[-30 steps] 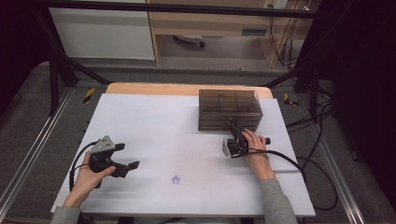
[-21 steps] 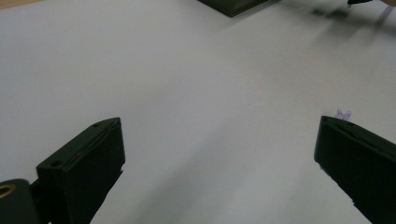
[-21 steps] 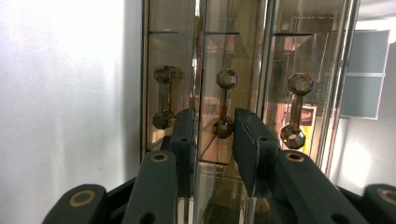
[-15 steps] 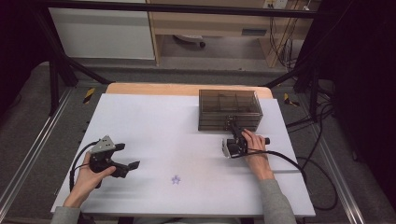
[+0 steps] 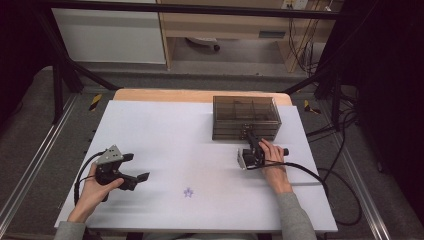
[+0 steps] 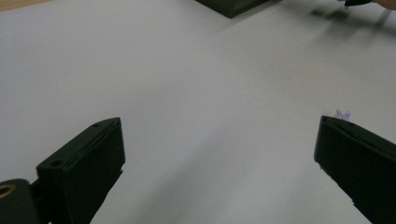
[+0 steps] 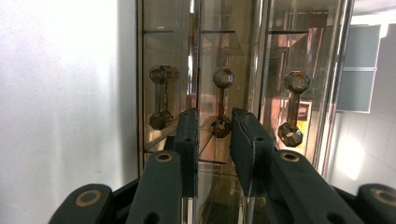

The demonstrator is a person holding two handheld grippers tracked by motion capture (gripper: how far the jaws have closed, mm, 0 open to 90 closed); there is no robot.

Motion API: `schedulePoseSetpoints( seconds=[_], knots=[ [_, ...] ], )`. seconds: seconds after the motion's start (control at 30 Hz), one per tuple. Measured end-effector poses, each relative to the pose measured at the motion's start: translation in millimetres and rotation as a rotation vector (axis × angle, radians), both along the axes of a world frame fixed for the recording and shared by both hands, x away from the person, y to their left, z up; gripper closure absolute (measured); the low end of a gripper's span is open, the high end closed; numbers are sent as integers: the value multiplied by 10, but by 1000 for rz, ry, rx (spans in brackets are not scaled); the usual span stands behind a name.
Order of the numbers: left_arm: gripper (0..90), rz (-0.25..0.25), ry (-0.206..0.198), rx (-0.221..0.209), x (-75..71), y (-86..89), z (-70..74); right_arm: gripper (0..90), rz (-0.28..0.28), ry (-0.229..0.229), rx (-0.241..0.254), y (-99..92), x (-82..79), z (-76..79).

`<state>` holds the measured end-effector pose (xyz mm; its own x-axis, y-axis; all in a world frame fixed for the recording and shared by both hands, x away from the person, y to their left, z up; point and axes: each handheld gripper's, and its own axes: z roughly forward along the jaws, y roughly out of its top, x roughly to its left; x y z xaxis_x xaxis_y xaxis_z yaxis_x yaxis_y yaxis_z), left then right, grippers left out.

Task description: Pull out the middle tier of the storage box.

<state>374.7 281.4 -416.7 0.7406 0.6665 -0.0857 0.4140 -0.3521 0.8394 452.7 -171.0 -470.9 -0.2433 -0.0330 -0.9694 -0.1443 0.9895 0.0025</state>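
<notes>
The drawer box (image 5: 245,118) stands at the far right of the white surface (image 5: 190,145). The right tool (image 5: 248,136) is at its front, turned on its side, jaws narrowed around the middle handle (image 7: 221,103) of three; they have just been closing, and whether the pads press on it I cannot tell. The left tool (image 5: 138,167) rests near the left edge, jaws wide with nothing between them, a small purple mark (image 5: 188,192) nearby.

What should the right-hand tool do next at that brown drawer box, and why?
Probably pull straight back toward the person. The right tool has just been closing its jaws, and the middle handle of the drawer box now sits between them, apparently pinched. All three drawers look shut, so a gentle pull should slide that drawer out.
</notes>
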Motion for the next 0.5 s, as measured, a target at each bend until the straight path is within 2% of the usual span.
schedulePoseSetpoints(
  seconds=[0.5],
  knots=[
    [16, 0, 0, 0, 0, 0, 0, 750, -12, -30, 12, 9, -8, -37]
  ],
)
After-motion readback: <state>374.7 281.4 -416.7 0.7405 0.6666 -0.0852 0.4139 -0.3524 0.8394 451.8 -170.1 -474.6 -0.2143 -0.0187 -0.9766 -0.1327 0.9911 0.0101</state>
